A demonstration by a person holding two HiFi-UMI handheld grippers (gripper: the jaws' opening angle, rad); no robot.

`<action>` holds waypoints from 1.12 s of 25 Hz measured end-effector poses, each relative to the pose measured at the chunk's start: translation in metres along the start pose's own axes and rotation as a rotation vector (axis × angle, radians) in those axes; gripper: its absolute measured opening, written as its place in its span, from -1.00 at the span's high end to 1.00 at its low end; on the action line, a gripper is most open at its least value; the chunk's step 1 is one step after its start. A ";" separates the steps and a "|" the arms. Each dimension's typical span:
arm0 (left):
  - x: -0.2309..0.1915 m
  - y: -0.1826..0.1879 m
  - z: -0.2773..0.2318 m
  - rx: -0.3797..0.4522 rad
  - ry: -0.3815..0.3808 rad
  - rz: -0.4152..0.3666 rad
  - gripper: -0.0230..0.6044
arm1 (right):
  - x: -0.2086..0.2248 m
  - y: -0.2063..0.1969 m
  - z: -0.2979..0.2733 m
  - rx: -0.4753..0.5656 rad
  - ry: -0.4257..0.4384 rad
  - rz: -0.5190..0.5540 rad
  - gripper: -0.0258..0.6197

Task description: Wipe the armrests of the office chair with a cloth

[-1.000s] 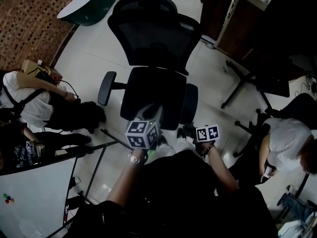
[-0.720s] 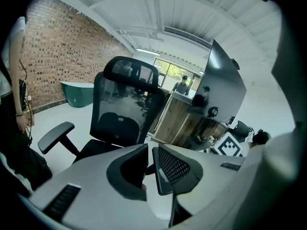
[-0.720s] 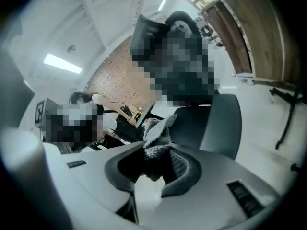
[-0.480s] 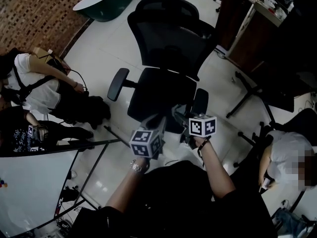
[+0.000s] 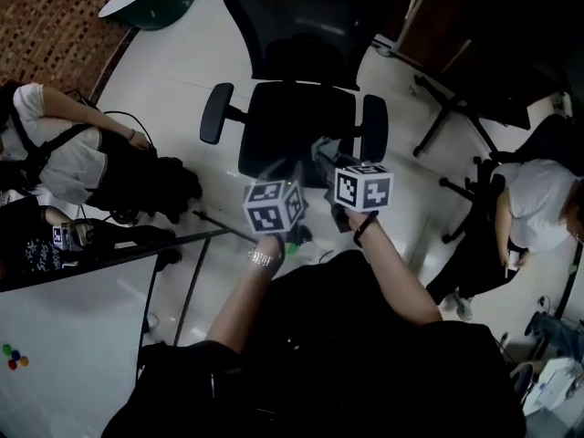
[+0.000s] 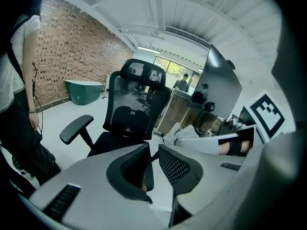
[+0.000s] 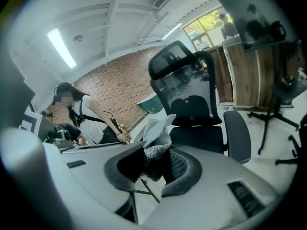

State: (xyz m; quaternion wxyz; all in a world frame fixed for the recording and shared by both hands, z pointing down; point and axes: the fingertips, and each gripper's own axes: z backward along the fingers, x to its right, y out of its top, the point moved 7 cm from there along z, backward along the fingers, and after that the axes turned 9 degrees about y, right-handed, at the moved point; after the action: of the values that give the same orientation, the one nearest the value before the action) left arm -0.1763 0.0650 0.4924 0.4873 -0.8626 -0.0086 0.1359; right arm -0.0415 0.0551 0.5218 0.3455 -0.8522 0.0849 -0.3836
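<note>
Cloth (image 7: 156, 140) is pinched in my right gripper (image 7: 156, 166) jaws, chair (image 7: 192, 107) beyond them, while my left gripper (image 6: 154, 163) jaws stand slightly apart, empty.

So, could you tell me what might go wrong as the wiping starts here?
The cloth, pinched in the fingers of the right gripper, might slip out under pressure. The chair may swivel away: the left gripper is empty, not bracing it. A person sits close beside one armrest.

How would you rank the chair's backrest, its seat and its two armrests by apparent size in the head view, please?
1. The backrest.
2. The seat, somewhat smaller.
3. The armrests look alike: tied smallest.
</note>
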 end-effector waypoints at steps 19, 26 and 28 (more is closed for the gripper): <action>0.020 0.023 -0.002 0.029 0.066 -0.044 0.69 | -0.015 0.015 0.000 -0.066 0.025 0.158 0.67; 0.002 0.045 -0.005 0.084 0.105 -0.018 0.69 | -0.024 0.033 -0.016 -0.062 0.069 0.197 0.67; 0.006 0.046 -0.006 0.080 0.105 -0.019 0.69 | -0.025 0.036 -0.013 -0.064 0.087 0.196 0.67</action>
State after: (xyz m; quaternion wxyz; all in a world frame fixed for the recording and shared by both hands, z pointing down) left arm -0.1747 0.0366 0.4550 0.5224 -0.8482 0.0143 0.0859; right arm -0.0637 0.0321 0.4897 0.3502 -0.8330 0.1949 -0.3815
